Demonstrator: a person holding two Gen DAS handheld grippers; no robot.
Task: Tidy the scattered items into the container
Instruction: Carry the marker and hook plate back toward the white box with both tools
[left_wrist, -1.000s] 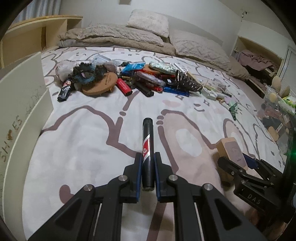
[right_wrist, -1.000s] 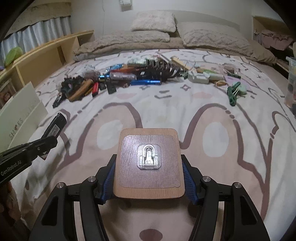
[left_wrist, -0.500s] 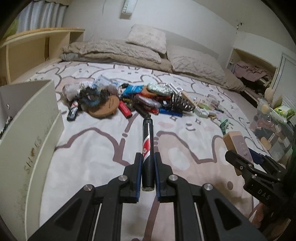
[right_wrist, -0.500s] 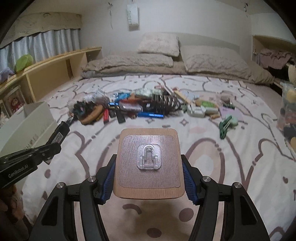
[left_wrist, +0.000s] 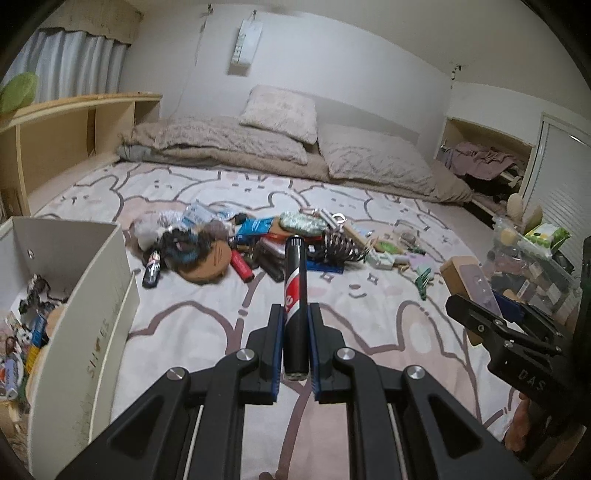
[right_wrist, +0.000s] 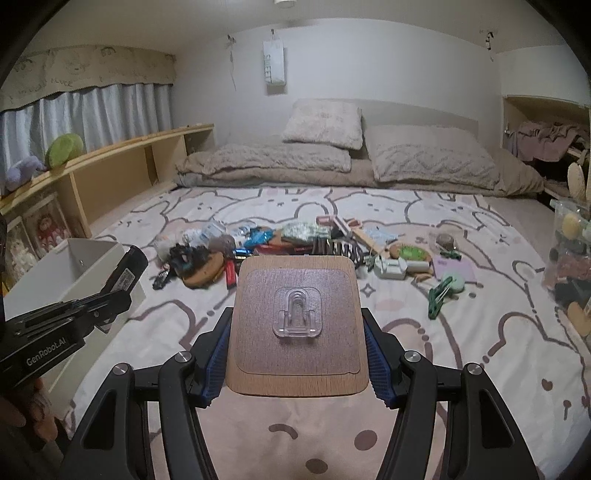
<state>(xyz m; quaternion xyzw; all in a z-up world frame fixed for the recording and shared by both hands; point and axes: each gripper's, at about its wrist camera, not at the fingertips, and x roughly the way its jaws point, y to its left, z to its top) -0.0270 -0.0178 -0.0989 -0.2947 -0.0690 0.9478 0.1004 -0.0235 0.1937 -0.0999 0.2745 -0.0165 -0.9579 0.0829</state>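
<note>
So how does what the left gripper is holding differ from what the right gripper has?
The left gripper is shut on a black tube, slim and round, pointing forward along the fingers. The right gripper is shut on a wooden plaque, flat, wide and square with rounded corners, held by its side edges. The tube carries a red and white label; the plaque carries a clear plastic hook. Both are lifted above the bedspread.
</note>
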